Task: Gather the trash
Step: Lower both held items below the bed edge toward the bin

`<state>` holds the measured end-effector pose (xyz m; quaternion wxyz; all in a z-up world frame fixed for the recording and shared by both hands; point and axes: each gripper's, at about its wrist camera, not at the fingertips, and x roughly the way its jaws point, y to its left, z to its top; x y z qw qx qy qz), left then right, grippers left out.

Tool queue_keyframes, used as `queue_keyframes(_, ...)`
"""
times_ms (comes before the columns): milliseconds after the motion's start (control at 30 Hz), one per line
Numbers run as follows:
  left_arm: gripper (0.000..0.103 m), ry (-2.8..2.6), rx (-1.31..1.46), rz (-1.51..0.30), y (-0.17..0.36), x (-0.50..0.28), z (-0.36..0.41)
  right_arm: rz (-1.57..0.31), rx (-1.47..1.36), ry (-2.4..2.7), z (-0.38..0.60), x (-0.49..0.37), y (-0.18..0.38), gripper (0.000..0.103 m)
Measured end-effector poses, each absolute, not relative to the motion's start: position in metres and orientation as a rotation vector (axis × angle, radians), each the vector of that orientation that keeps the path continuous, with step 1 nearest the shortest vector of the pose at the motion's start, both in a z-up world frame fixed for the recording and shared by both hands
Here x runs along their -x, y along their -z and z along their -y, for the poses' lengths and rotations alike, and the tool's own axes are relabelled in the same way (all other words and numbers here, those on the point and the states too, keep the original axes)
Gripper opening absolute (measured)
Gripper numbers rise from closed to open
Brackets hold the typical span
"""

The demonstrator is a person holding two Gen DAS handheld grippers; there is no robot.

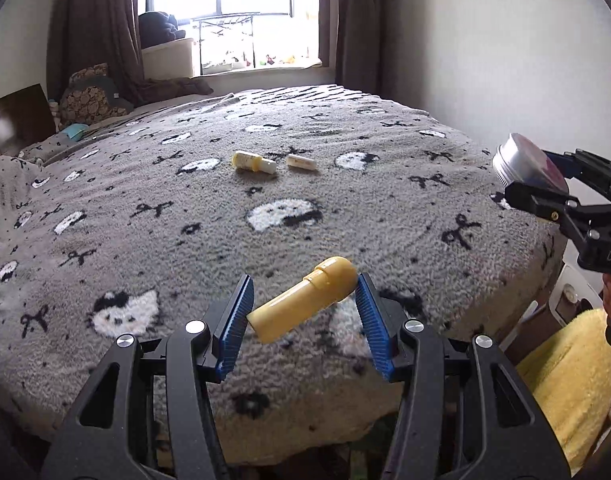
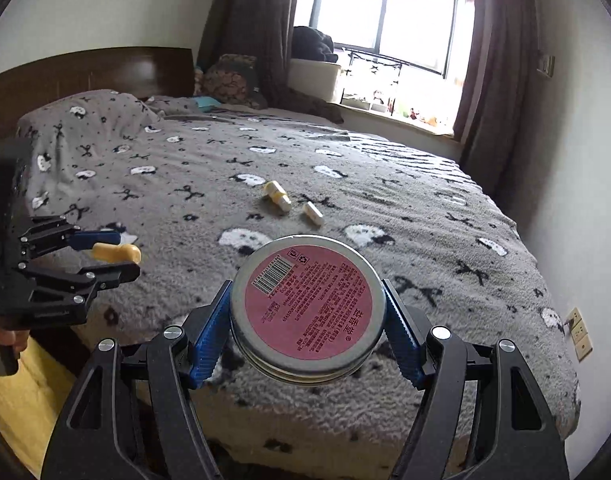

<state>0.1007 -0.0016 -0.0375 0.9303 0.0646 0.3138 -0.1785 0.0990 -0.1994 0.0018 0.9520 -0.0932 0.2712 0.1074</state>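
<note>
The left gripper (image 1: 303, 310) is clamped on a yellow tube (image 1: 305, 300), held aslant across its blue pads above the near edge of the bed (image 1: 345, 128), and the right gripper (image 2: 307, 312) is clamped on a round tin (image 2: 308, 308), pads on its rim at opposite sides, pink label facing the camera. The tube looks like light, stiff plastic, smooth enough to swivel between the pads; since it is caught nearly end to end and askew, a grip across the middle of its body would likely be surer. The tin is probably thin metal, rigid and light (full or empty cannot be told), with a slick curved wall, so taking it across its full width, as here, seems right. Counted: one tube and one tin in the grippers, and two pieces lying on the blanket well beyond them, a small bottle (image 1: 252, 161) with a white cap and a pale cap-like piece (image 1: 301, 162) just beside it, not touching. That makes four pieces in all, two held and two yet to be fetched. No bin is visible in either view.
</note>
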Motion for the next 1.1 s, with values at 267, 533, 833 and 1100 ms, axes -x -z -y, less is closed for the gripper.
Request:
queue_keyframes(267, 0.050, 0.370, -0.116, -0.739, 0.092, -0.049, 0.000, -0.658, 0.169, -0.250, 0.188, -0.047, 0.062, 0.071)
queue_keyframes(533, 0.050, 0.361, -0.051, -0.888, 0.157, -0.025, -0.012, -0.799, 0.044, -0.253, 0.193, -0.019, 0.122, 0.071)
queue_keyframes(833, 0.050, 0.349, -0.026, -1.050, 0.219, -0.014, -0.010, -0.972, 0.028, -0.261, 0.175, -0.027, 0.192, 0.071)
queue_keyframes(1100, 0.050, 0.346, -0.018, -1.163, 0.261, -0.018, -0.007, -1.071, 0.022, -0.279, 0.165, -0.029, 0.223, 0.071)
